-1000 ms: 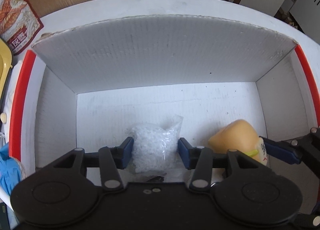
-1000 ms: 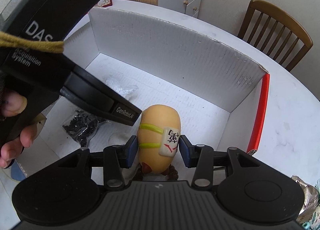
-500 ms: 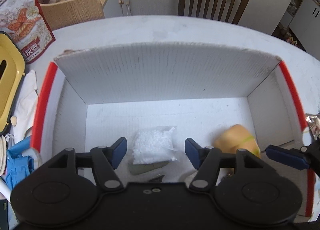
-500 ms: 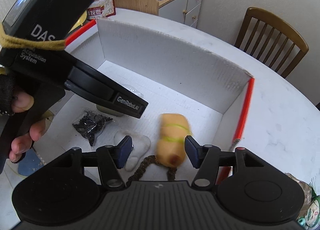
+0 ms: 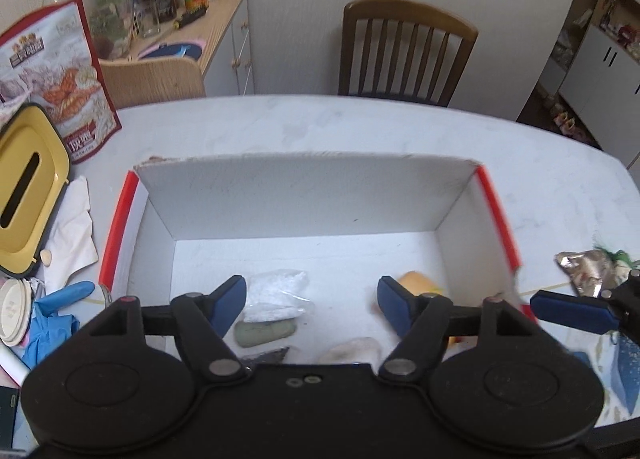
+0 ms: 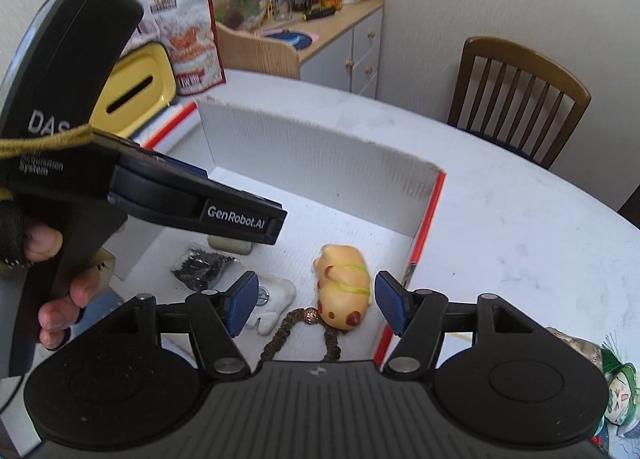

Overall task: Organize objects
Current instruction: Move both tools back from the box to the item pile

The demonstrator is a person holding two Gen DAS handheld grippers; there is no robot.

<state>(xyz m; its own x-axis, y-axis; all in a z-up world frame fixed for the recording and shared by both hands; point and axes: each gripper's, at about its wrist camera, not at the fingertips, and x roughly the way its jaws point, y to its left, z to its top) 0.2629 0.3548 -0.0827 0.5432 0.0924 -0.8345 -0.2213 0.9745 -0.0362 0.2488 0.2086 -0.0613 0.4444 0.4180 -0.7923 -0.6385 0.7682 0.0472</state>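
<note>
The yellow hamster toy (image 6: pixel 344 285) lies in the white box (image 5: pixel 304 187), near its right wall. Both the left tongs (image 5: pixel 310 305) and right tongs (image 6: pixel 316 305) hang released and empty above; reaching onward might snag the beaded cord (image 6: pixel 288 329).

In the left wrist view, the yellow plush toy (image 5: pixel 416 282) is mostly hidden behind the left gripper's (image 5: pixel 312 305) right fingertip. In the right wrist view, the green bar (image 6: pixel 231 245) is largely covered by that gripper's body, and the green-haired doll (image 6: pixel 618 387) is cut off by the frame edge.
</note>
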